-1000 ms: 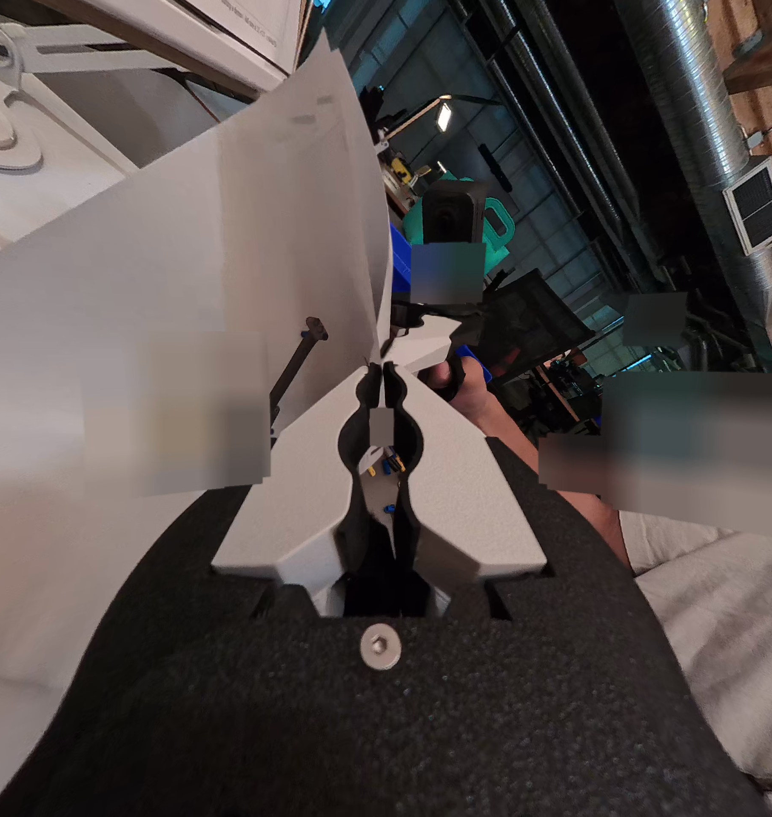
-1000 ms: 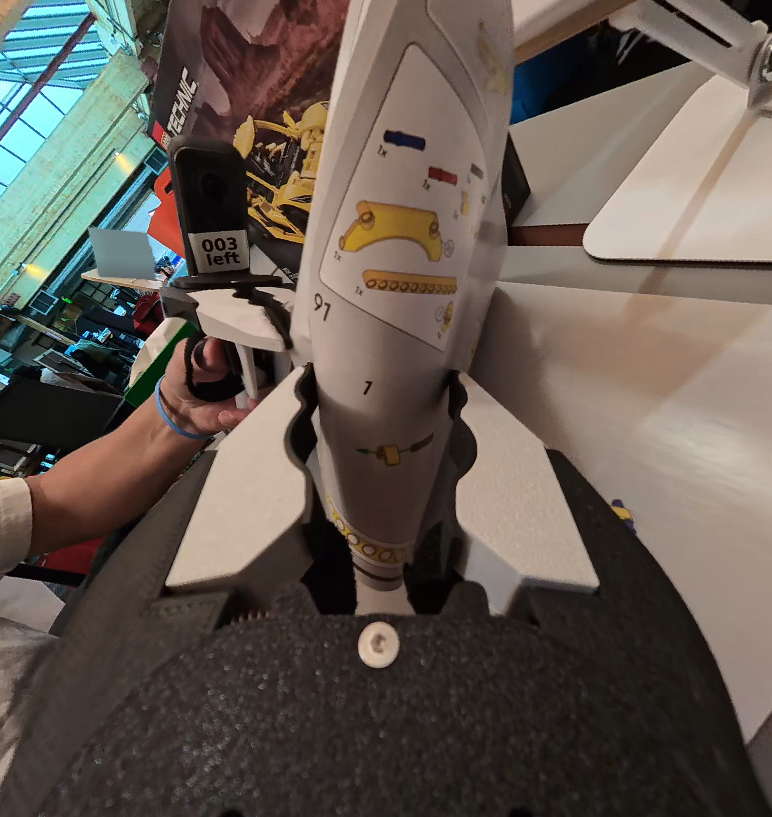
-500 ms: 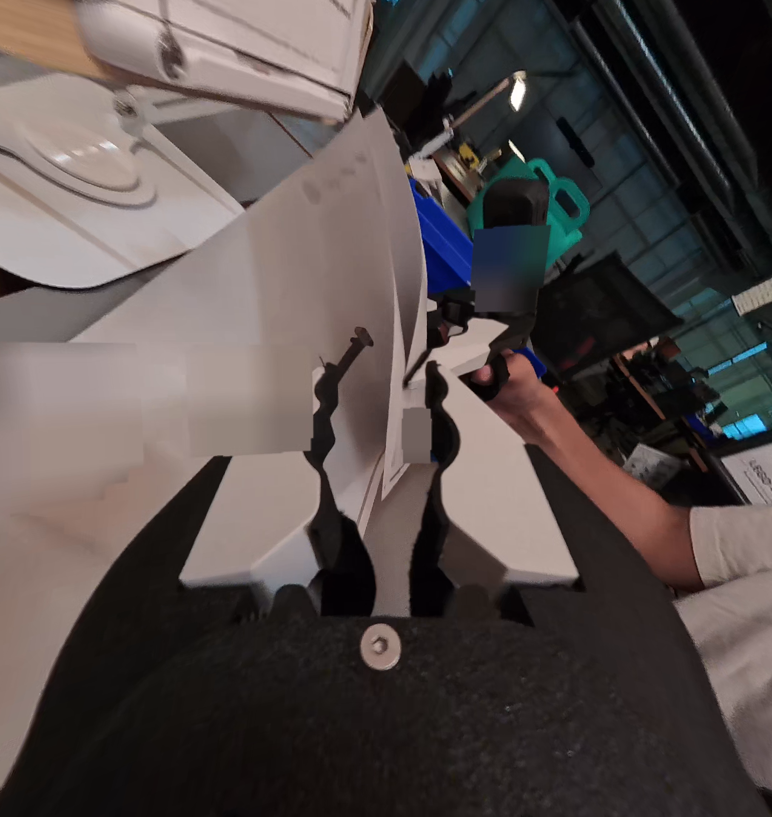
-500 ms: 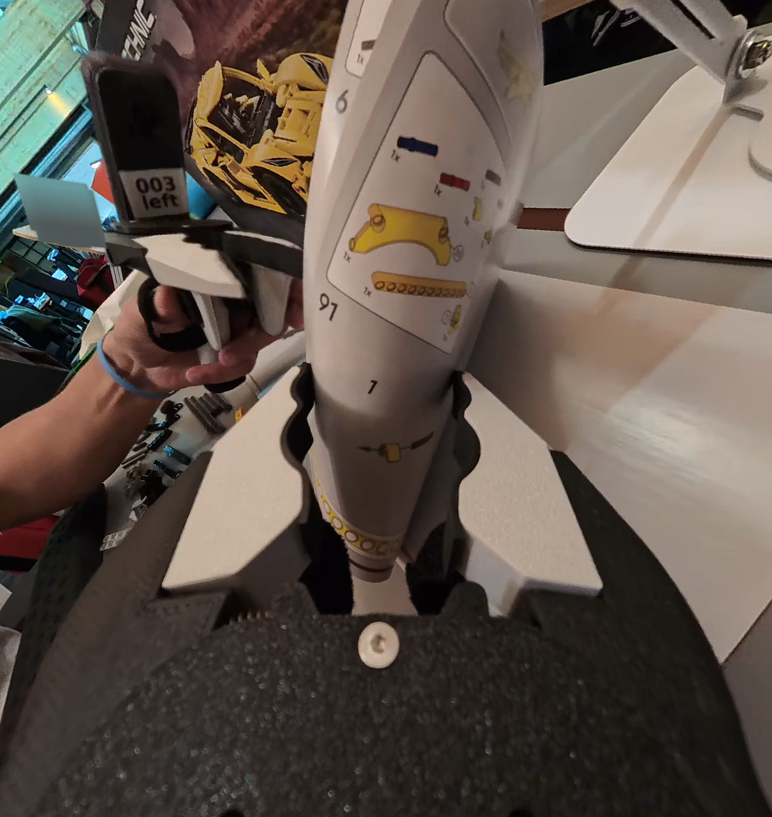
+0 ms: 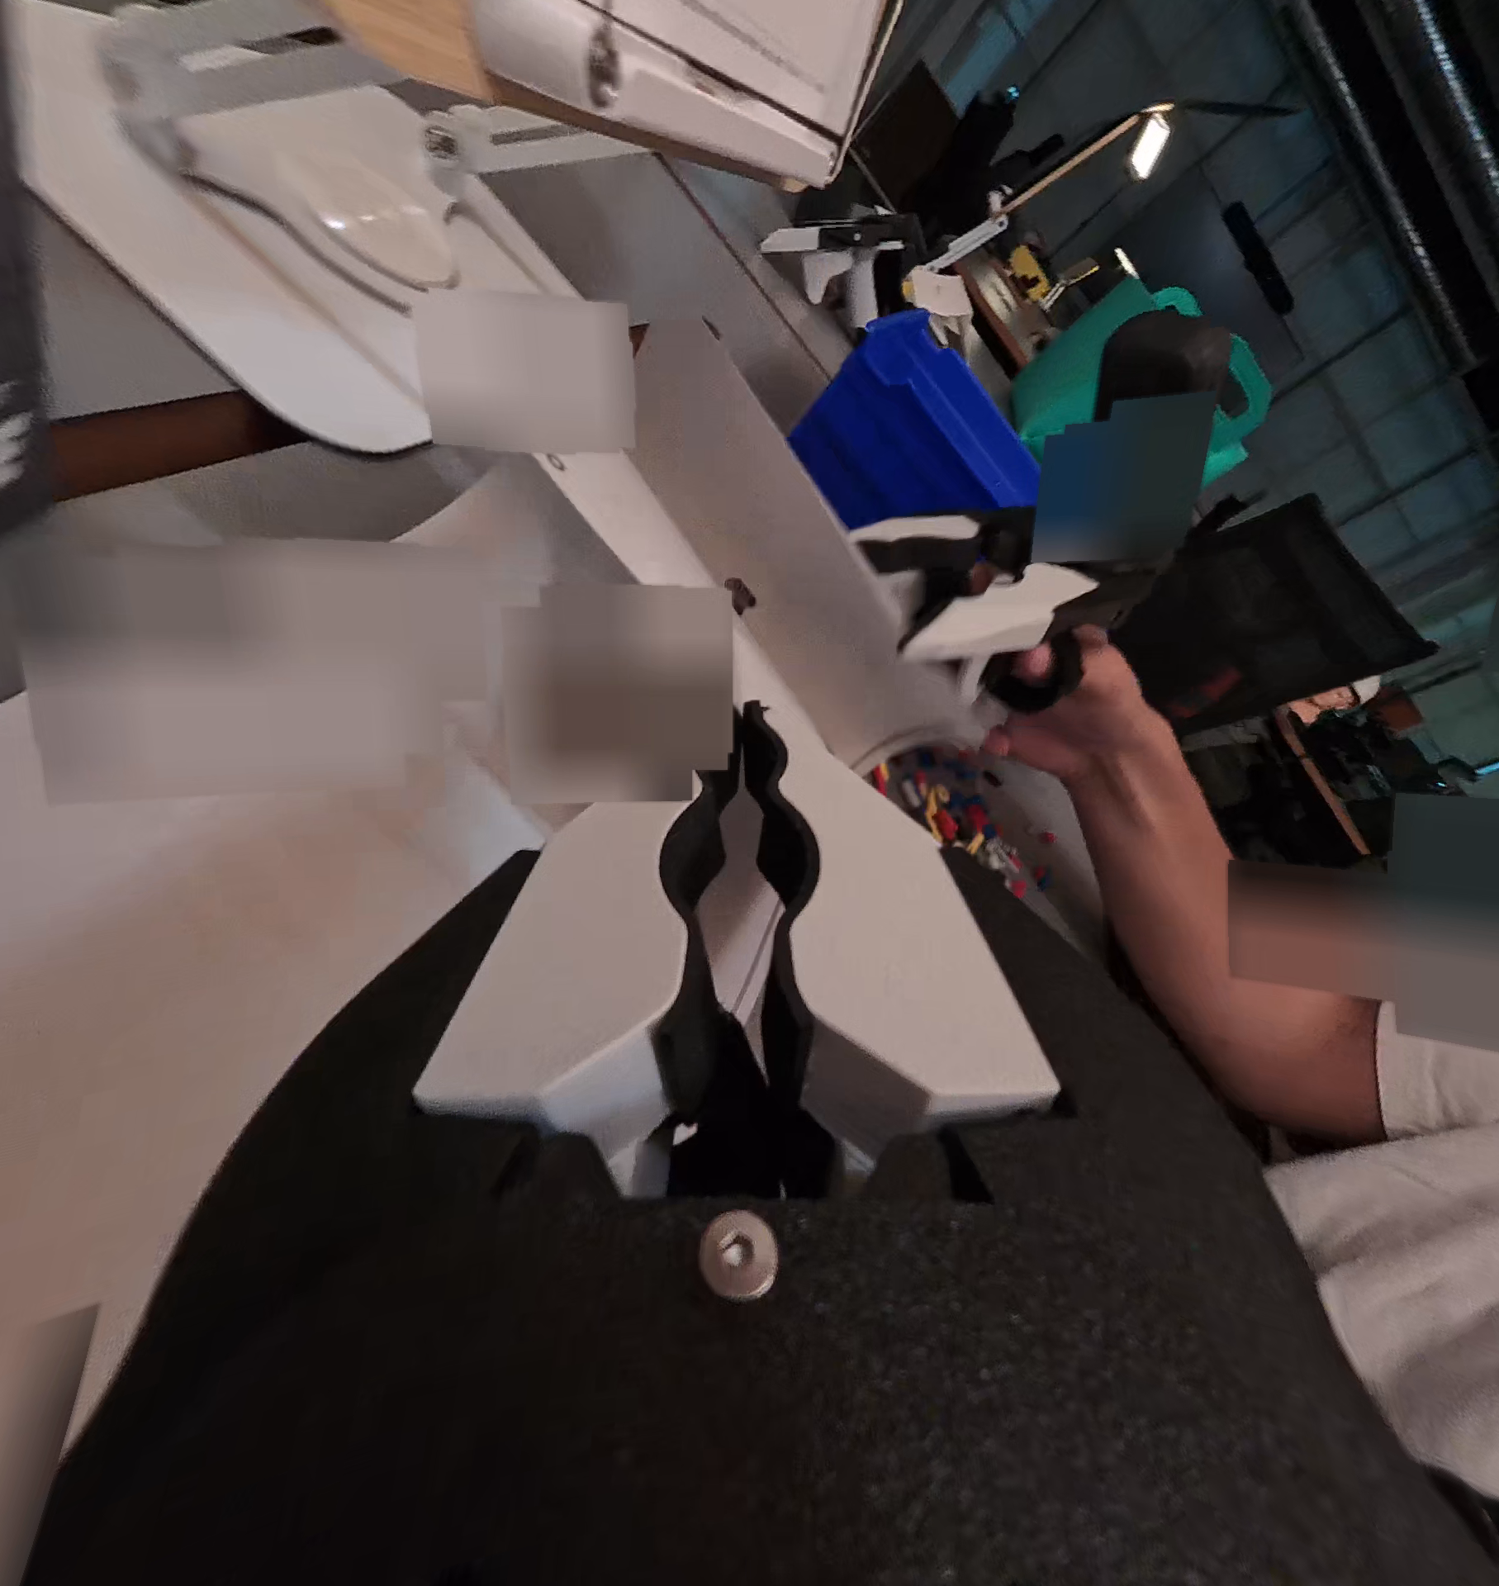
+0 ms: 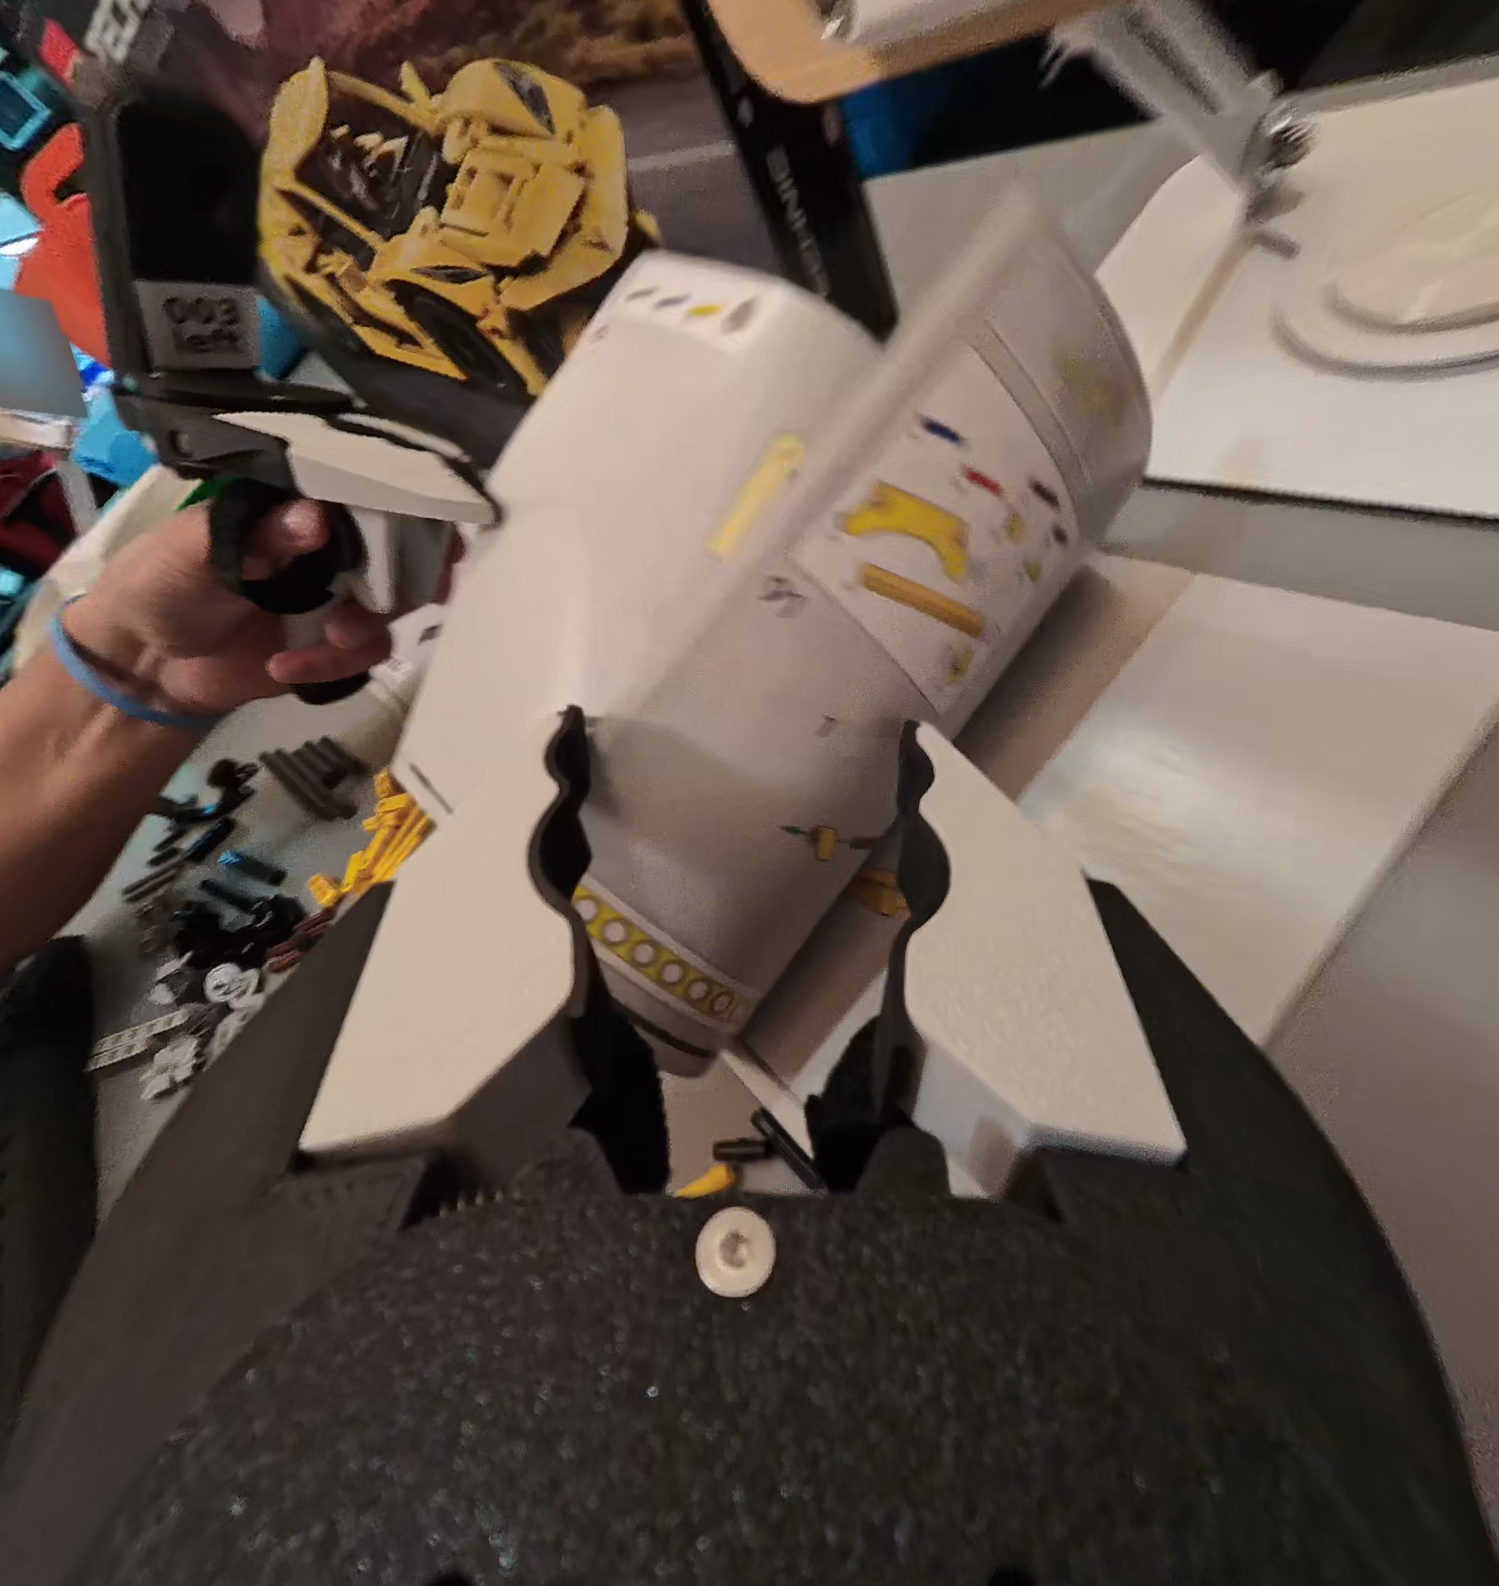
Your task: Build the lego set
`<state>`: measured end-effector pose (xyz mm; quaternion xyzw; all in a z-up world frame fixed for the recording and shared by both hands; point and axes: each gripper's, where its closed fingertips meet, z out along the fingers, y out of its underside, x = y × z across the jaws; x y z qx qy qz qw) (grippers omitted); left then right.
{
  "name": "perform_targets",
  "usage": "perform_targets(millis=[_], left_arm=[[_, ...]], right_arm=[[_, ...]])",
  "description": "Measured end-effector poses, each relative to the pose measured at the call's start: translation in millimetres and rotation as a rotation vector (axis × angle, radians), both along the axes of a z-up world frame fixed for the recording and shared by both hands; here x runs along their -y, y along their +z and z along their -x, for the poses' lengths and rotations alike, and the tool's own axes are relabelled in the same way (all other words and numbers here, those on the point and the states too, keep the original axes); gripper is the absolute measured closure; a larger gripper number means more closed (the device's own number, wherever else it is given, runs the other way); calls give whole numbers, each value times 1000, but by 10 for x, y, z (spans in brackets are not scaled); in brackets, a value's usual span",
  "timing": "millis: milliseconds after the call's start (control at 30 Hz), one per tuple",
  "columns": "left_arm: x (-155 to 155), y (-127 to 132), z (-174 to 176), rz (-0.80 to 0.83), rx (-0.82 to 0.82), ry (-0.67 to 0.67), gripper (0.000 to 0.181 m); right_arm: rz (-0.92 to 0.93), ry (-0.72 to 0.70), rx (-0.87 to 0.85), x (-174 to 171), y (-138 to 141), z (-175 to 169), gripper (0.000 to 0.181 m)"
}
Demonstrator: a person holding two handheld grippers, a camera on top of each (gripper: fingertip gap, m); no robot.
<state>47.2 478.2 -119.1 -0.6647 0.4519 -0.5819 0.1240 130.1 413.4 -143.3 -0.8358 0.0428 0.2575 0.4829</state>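
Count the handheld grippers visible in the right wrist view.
2. The right gripper fills the bottom, jaws wide around the instruction booklet. The left gripper is at upper left, held in a hand. None seems hidden.

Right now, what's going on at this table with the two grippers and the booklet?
A person holds a gripper in each hand and is handling the white paper instruction booklet, not bricks. The right gripper has its jaws spread around the curled booklet pages. The left gripper has its jaws nearly together, apparently pinching a page edge. Small loose lego pieces in black, yellow and blue lie on the white table, beside the set's dark box with a yellow vehicle pictured.
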Motion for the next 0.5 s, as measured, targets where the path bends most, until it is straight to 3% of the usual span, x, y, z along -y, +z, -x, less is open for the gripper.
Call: perform_targets(millis=[33, 100, 200, 300, 433, 500], left_arm=[[-98, -3, 153, -8, -13, 18, 181], [-296, 7, 479, -22, -35, 65, 181], [-487, -26, 941, -41, -84, 97, 181], [-644, -136, 1333, -71, -164, 121, 181], [-992, -259, 1671, -100, -234, 227, 181], [-1121, -287, 1782, -130, -255, 272, 181]], right_arm=[[0, -36, 34, 35, 36, -94, 108], [56, -137, 165, 138, 48, -354, 98], [74, -234, 370, 228, 200, -522, 110], [105, -81, 357, 67, 123, 6, 140], [218, 134, 490, -228, -368, 652, 172], [243, 219, 549, -326, -530, 877, 178]])
